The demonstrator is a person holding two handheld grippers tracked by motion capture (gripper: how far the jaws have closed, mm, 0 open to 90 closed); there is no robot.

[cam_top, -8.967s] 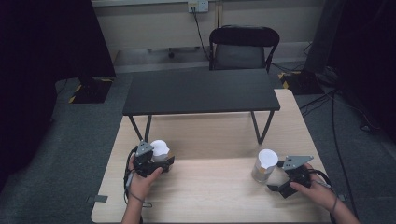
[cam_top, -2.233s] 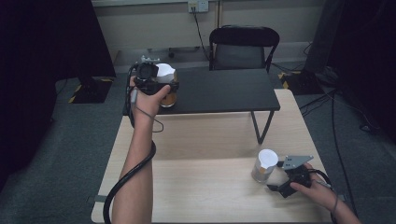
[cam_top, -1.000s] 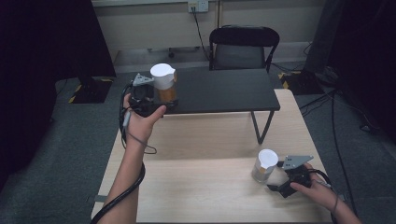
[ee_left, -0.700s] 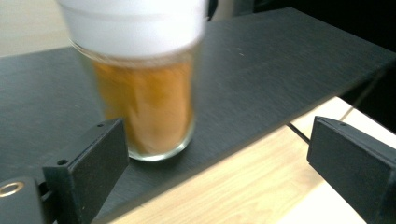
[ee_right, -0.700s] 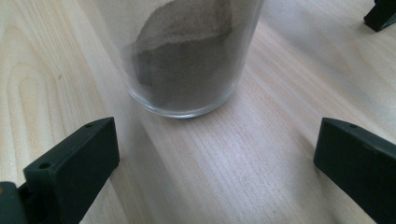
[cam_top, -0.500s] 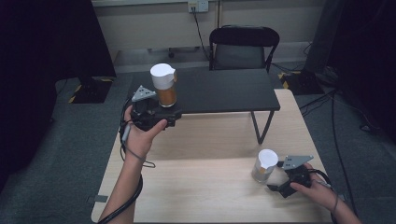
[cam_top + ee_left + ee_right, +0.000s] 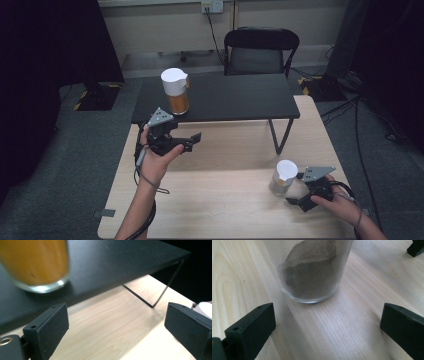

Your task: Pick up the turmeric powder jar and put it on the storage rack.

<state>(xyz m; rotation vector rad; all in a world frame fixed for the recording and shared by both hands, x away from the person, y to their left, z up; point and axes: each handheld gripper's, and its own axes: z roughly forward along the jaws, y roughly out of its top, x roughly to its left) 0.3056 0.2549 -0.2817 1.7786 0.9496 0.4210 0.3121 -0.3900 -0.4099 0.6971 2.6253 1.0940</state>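
Observation:
A white-lidded glass jar of orange powder stands upright near the front left edge of the black raised shelf; its base looms in the left gripper view. My left gripper hangs open over the wooden table, below and in front of that jar, with nothing between its jaws. A second white-lidded jar of brown powder rests on the wooden table at the right, and its glass bottom sits just beyond my jaws. My right gripper is open beside it, not touching.
The black shelf stands on thin metal legs above the light wooden table. A black chair is behind it. Grey floor surrounds the table, with cables at the right.
My left gripper let go of the orange jar on the black shelf and drew back toward me and downward, jaws open. The right gripper and the brown jar stayed put.

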